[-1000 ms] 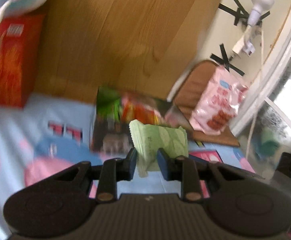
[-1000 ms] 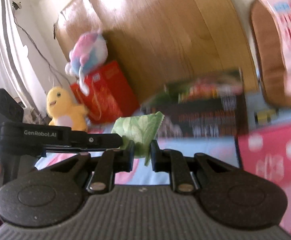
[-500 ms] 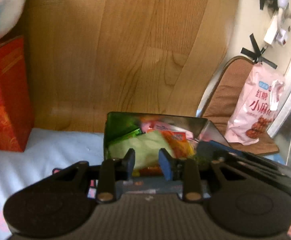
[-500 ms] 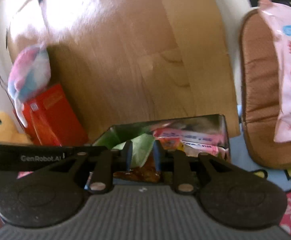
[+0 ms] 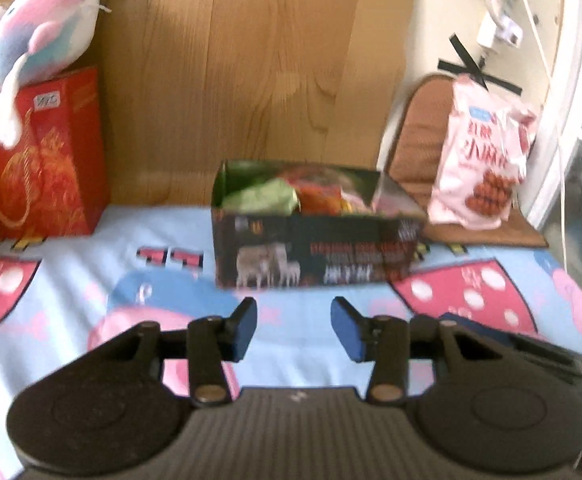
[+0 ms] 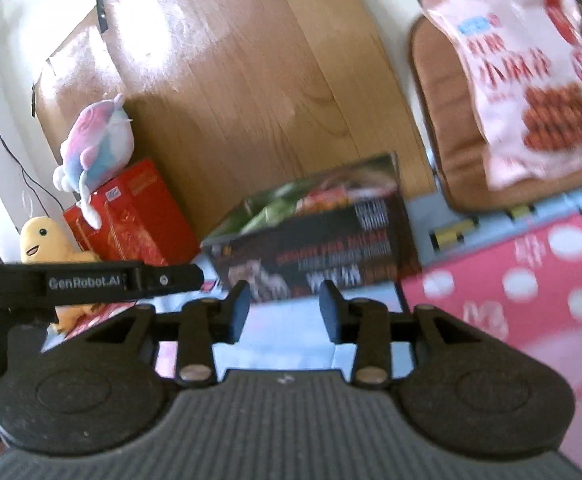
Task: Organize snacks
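A dark printed snack box (image 5: 315,252) stands open on the patterned mat, also in the right wrist view (image 6: 315,252). It holds several snack packets, with a light green packet (image 5: 265,196) at its left end. My left gripper (image 5: 293,330) is open and empty, a short way in front of the box. My right gripper (image 6: 285,312) is open and empty, close before the box's front wall. The left gripper's arm (image 6: 91,282) crosses the right wrist view at the left.
A red gift bag (image 5: 37,168) with a pink-blue plush (image 5: 35,46) on it stands left. A yellow plush (image 6: 47,248) sits beside it. A pink snack bag (image 5: 479,160) leans on a brown cushion (image 5: 419,140) at right. A wooden board (image 5: 243,72) stands behind.
Both grippers held the light green packet, carried it over the box and let it go inside. Both have opened and drawn back from the box.
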